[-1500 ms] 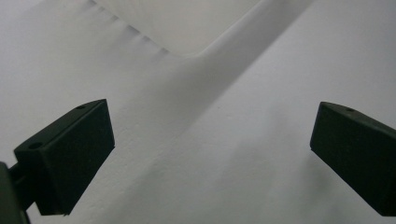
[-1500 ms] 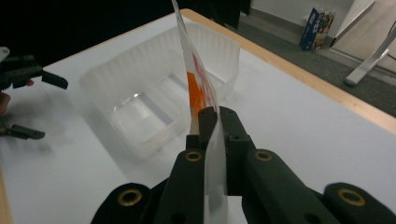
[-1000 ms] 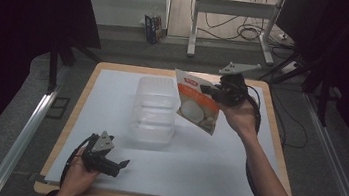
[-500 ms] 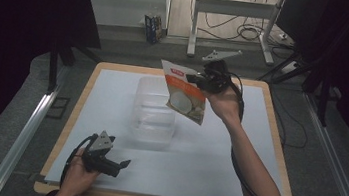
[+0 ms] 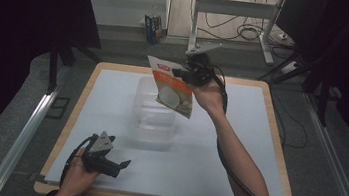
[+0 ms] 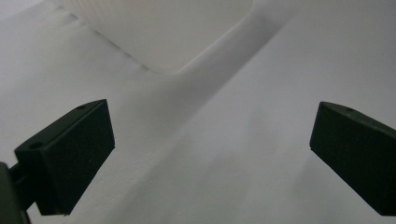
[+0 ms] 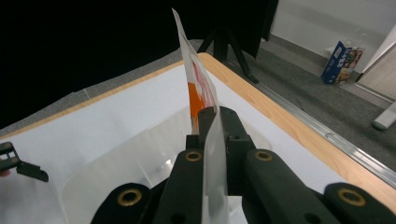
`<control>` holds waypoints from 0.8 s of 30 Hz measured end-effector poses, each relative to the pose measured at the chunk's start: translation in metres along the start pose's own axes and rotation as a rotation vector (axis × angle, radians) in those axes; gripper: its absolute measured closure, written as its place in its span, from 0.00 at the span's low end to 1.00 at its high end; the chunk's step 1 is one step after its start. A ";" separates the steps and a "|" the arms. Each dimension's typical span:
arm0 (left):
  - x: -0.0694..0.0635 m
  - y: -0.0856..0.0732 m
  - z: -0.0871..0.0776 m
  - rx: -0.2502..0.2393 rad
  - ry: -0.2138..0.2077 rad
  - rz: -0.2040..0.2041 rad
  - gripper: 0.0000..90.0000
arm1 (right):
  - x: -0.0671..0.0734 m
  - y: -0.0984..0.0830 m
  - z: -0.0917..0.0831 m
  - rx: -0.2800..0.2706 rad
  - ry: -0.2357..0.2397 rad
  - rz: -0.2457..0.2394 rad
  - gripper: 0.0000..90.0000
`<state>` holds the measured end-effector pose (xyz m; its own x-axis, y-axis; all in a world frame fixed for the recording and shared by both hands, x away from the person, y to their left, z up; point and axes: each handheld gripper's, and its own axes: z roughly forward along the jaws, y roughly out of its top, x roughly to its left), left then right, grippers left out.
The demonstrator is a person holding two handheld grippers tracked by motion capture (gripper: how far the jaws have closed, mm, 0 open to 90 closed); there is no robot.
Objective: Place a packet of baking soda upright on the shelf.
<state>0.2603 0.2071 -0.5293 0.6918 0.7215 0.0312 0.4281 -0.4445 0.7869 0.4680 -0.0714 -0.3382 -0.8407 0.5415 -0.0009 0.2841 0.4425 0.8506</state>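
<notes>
My right gripper (image 5: 181, 72) is shut on an orange and white pouch (image 5: 171, 87), held in the air above the far right part of a clear plastic tub (image 5: 153, 113). In the right gripper view the pouch (image 7: 198, 88) stands edge-on between the closed jaws, with the tub (image 7: 130, 163) below it. My left gripper (image 5: 121, 164) rests open on the white mat near the front left corner, pointing right. Its two pads (image 6: 70, 154) stand wide apart with nothing between them, and a corner of the tub (image 6: 159, 28) lies ahead.
The white mat lies on a table with a wooden rim (image 5: 278, 141). A metal rail (image 5: 28, 125) runs along the left side. Beyond the table's far edge stand a desk frame (image 5: 233, 9), floor cables (image 5: 251, 34) and a small blue box (image 5: 153, 27).
My right gripper has carried the pouch leftward and higher, from beside the tub's right side to above it. The left gripper has stayed in place.
</notes>
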 end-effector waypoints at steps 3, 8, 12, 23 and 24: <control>0.000 0.000 0.000 0.001 0.001 0.003 0.00 | 0.001 0.003 0.012 0.000 0.012 0.003 0.98; 0.000 0.000 0.000 0.001 0.005 0.009 0.00 | 0.003 0.005 0.023 0.002 0.023 0.001 0.98; 0.000 0.000 0.001 0.003 0.007 0.012 0.00 | 0.006 0.009 0.035 0.002 0.027 -0.006 0.98; 0.000 -0.001 0.001 0.008 0.008 0.020 0.00 | 0.012 0.009 0.068 -0.009 0.058 -0.007 0.98; 0.000 -0.001 0.001 0.008 0.008 0.020 0.00 | 0.012 0.009 0.068 -0.009 0.058 -0.007 0.98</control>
<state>0.2604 0.2064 -0.5305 0.6958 0.7163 0.0517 0.4189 -0.4633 0.7810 0.4917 -0.0126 -0.3662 -0.8683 0.4955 0.0232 0.2737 0.4395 0.8556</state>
